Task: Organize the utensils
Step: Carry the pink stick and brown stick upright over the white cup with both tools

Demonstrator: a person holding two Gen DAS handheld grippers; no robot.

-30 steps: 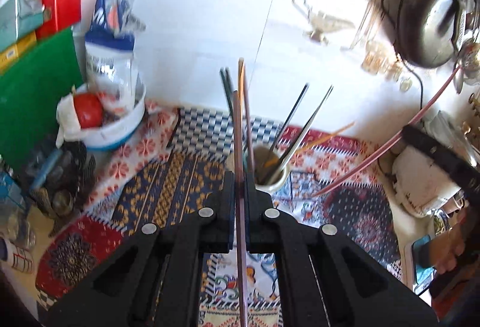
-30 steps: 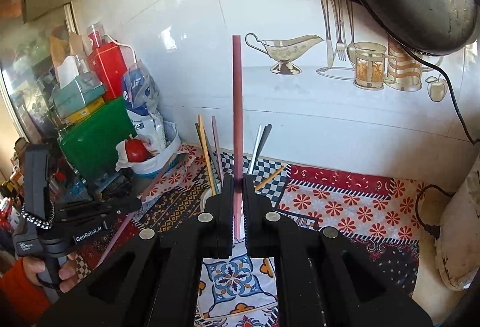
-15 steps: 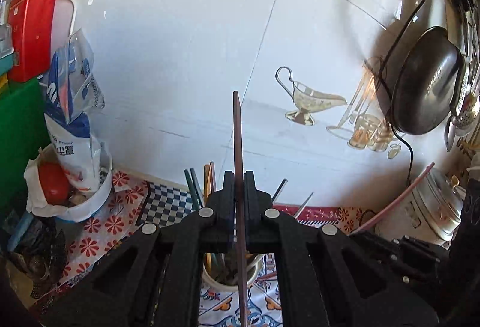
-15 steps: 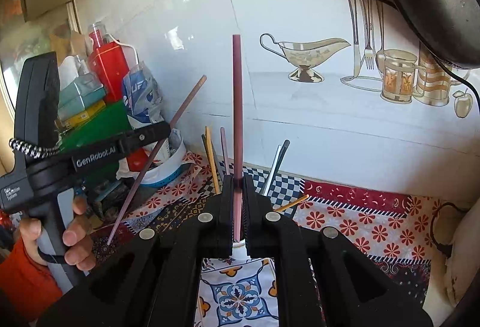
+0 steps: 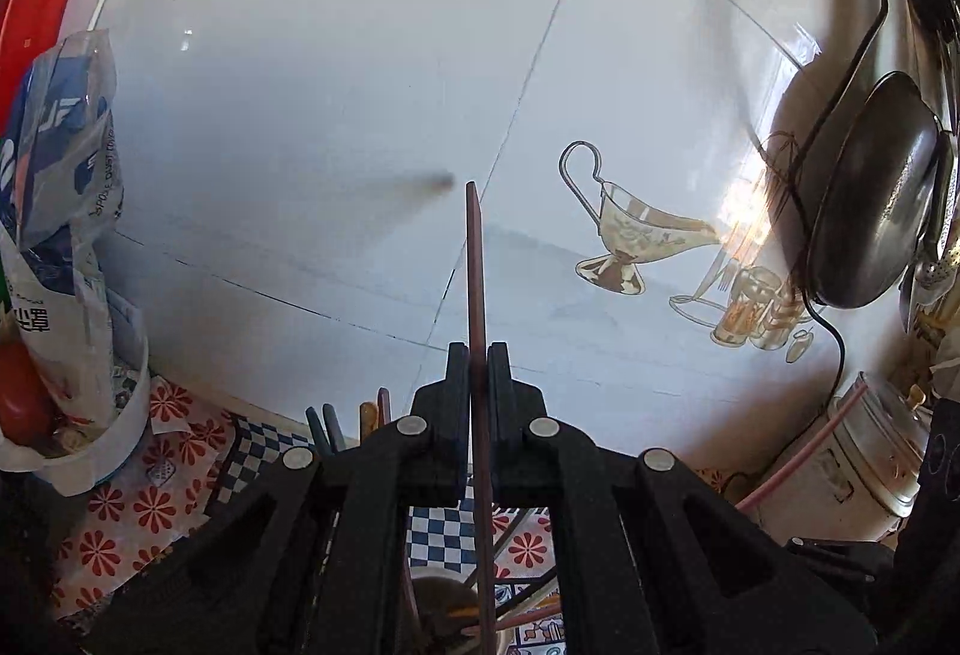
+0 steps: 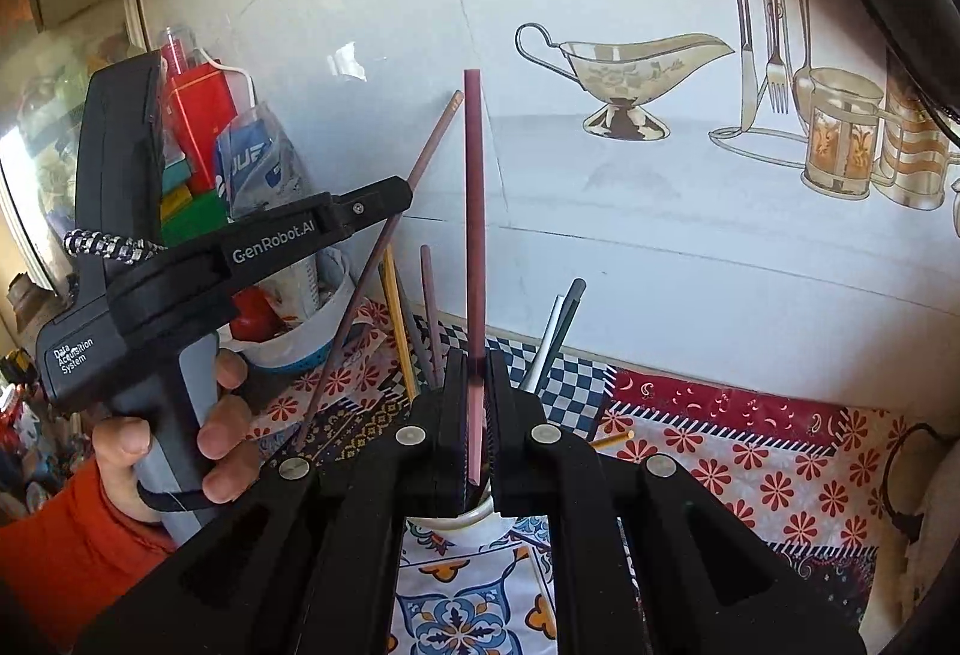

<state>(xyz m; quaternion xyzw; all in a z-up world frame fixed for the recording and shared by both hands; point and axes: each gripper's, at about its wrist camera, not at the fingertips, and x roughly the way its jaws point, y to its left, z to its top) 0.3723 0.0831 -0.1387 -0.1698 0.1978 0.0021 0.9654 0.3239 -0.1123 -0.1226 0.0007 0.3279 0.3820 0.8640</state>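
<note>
Both grippers are carrying a chopstick toward the cup, so this looks like the dropping-in step. The left gripper [image 5: 478, 355] is clamped narrow on a dark brownish chopstick [image 5: 474, 259], which stands up between its jaws and runs down past them toward the cup's mouth [image 5: 444, 601] below. In the right wrist view the same gripper [image 6: 403, 196] comes in from the left, held by a hand [image 6: 180, 445] in an orange sleeve, with its chopstick slanting down toward the desk just left of the cup. The right gripper [image 6: 477, 361] is also pinched tight — on a pinkish chopstick [image 6: 474, 211], upright, its lower end just above the white cup [image 6: 450, 520].

The cup stands on a patterned cloth [image 6: 750, 451] against the tiled wall. It already holds several sticks: a yellow one [image 6: 399, 319], a mauve one [image 6: 427, 295], and a dark and a pale handle [image 6: 561, 325] leaning right. One more yellow stick [image 6: 612, 439] lies low and pokes out sideways to the right of the gripper; whether it is in the cup I cannot tell.

I judge the next move to be lowering each held stick so its bottom end clears the rim and slips between those already standing, then easing the jaws apart. The two grippers are close over one small mouth, so one at a time seems wiser.

At the left, a white bowl [image 5: 129, 403] holds a printed bag [image 5: 66, 187] and something red.
</note>
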